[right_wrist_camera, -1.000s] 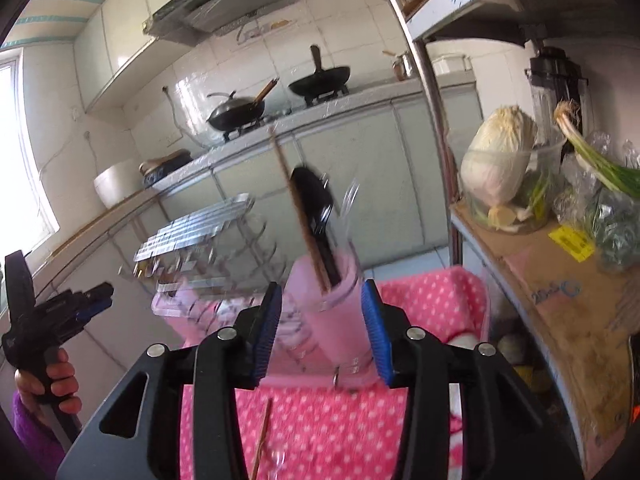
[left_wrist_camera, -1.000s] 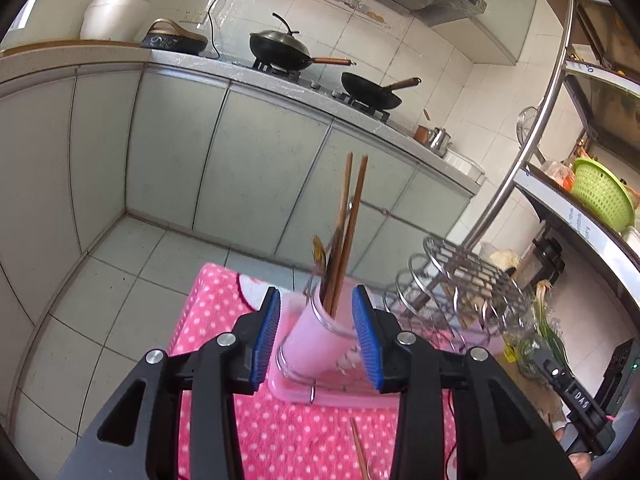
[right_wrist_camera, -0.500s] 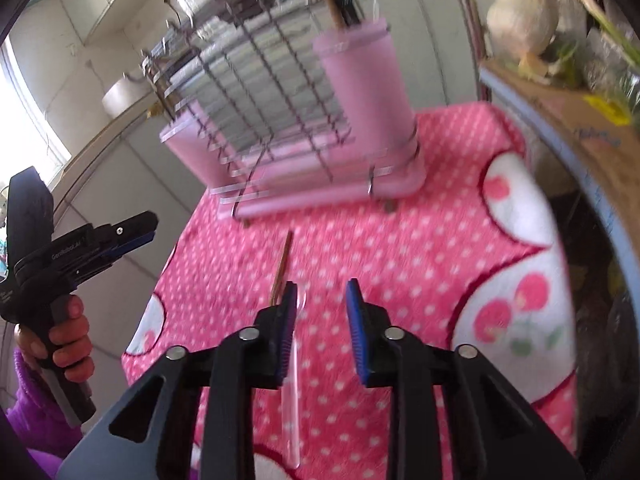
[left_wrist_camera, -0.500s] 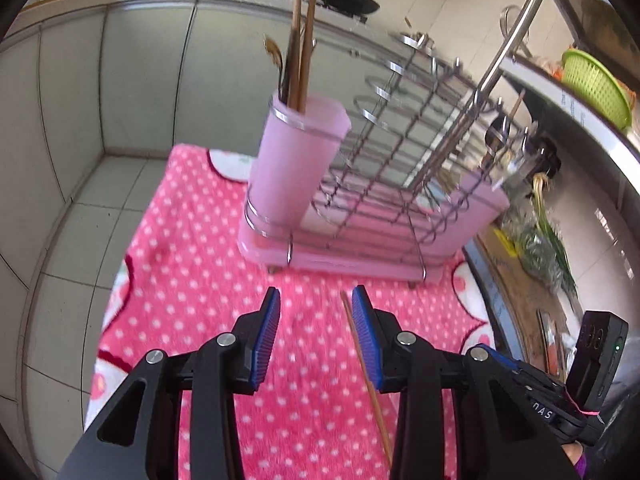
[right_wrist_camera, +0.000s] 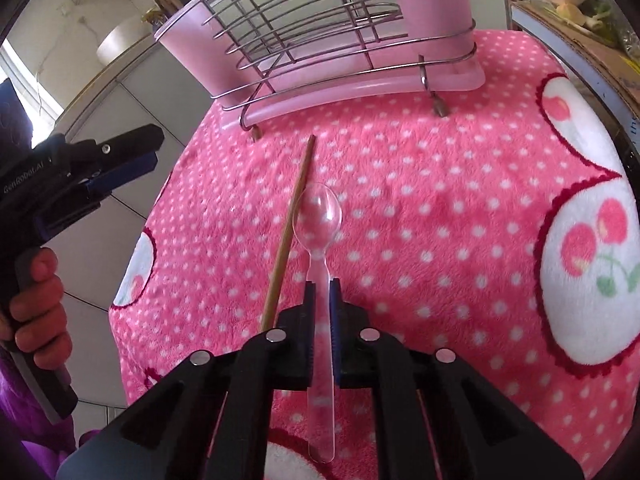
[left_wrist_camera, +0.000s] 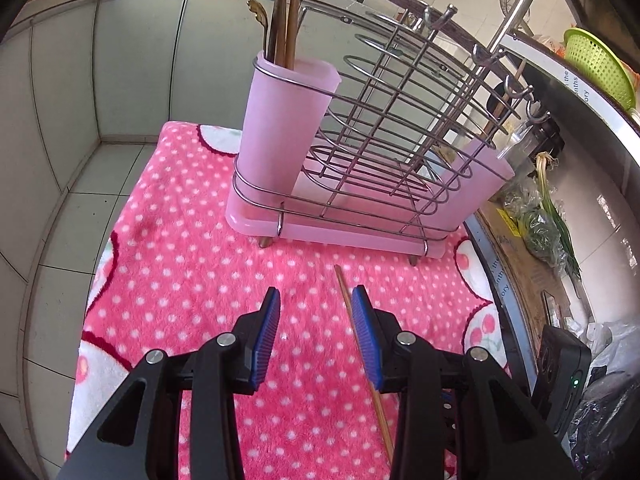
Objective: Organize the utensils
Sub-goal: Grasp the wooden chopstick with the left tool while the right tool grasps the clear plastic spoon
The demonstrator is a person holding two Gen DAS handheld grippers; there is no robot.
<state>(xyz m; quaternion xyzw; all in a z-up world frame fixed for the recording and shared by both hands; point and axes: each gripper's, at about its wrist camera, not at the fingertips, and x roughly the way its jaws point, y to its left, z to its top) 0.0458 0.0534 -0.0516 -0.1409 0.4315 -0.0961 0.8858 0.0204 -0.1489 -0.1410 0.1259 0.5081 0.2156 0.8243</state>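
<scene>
A clear plastic spoon (right_wrist_camera: pixel 319 220) lies on the pink dotted cloth (right_wrist_camera: pixel 440 208), bowl toward the rack. My right gripper (right_wrist_camera: pixel 321 284) is shut on the spoon's handle. A wooden chopstick (right_wrist_camera: pixel 290 224) lies just left of the spoon; it also shows in the left wrist view (left_wrist_camera: pixel 362 344), beside my right blue pad. My left gripper (left_wrist_camera: pixel 316 300) is open and empty above the cloth. The pink utensil cup (left_wrist_camera: pixel 286 120) at the left end of the wire dish rack (left_wrist_camera: pixel 400 128) holds chopsticks and a spoon.
The rack stands on a pink tray (left_wrist_camera: pixel 340 232) at the back of the cloth. A metal shelf with greens (left_wrist_camera: pixel 548 224) and a green basket (left_wrist_camera: pixel 596 64) is to the right. Grey cabinets and floor tiles lie to the left beyond the table edge.
Both grippers have pulled back from the pink cup and dropped toward the cloth. My right gripper has closed on the clear spoon's handle.
</scene>
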